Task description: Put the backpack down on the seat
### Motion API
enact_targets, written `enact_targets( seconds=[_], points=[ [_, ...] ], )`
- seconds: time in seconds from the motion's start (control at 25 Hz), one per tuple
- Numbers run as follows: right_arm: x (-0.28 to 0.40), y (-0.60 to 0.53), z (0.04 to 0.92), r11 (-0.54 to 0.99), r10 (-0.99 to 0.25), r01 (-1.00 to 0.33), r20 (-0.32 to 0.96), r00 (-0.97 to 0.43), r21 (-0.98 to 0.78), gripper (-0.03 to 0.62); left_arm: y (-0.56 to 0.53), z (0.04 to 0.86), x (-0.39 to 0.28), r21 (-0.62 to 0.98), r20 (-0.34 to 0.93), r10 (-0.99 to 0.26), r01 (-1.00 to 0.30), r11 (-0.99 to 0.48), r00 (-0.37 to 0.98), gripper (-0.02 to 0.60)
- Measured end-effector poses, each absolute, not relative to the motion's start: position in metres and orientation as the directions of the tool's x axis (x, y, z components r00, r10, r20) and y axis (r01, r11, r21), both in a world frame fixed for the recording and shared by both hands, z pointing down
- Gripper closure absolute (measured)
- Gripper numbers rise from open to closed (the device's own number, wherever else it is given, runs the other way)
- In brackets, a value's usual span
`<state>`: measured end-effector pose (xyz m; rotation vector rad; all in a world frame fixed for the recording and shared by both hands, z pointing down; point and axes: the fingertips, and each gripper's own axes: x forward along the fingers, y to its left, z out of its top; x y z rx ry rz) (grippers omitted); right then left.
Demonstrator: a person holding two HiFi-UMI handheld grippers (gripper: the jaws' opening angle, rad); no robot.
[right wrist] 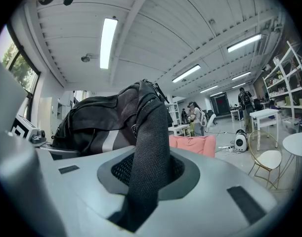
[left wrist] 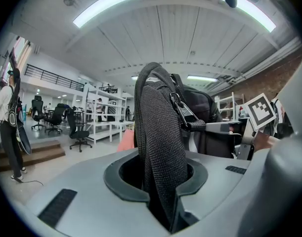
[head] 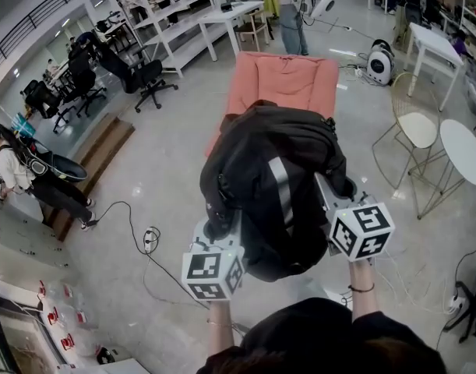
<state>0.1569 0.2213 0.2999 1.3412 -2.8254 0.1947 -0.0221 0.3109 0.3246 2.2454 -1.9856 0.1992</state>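
A black backpack [head: 273,185] with a grey reflective stripe hangs in the air between both grippers, in front of a pink seat [head: 288,80]. My left gripper [head: 220,226] is shut on one black mesh shoulder strap [left wrist: 160,152], which runs up out of its jaws. My right gripper [head: 336,201] is shut on the other strap [right wrist: 150,152]. The backpack's body [right wrist: 99,120] shows behind that strap, with the pink seat [right wrist: 193,144] beyond it. The backpack hides the near end of the seat in the head view.
A gold wire chair [head: 413,127] and a round white table [head: 463,150] stand right of the seat. Cables and a power strip [head: 148,240] lie on the floor at left. A person [head: 288,10] stands behind the seat; another [head: 23,174] is at far left near steps.
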Motion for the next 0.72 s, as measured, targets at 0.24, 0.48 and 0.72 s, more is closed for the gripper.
enact_targets(
  seconds=[0.24, 0.48, 0.72],
  points=[
    [0.148, 0.162, 0.295, 0.645, -0.755, -0.755, 0.054, -0.654, -0.121, 0.517, 0.254, 0.319, -0.029, 0.011, 0.184, -0.978, -0.995, -0.097, 0.098, 0.483],
    [0.134, 0.105, 0.291, 0.670, -0.733, -0.733, 0.053, -0.678, -0.120, 0.517, 0.202, 0.315, -0.041, 0.011, 0.184, -0.981, -0.998, -0.065, 0.066, 0.483],
    [0.125, 0.058, 0.288, 0.696, -0.708, -0.707, 0.048, -0.705, -0.124, 0.517, 0.161, 0.313, -0.047, 0.014, 0.187, -0.982, -0.999, -0.035, 0.037, 0.483]
  ],
)
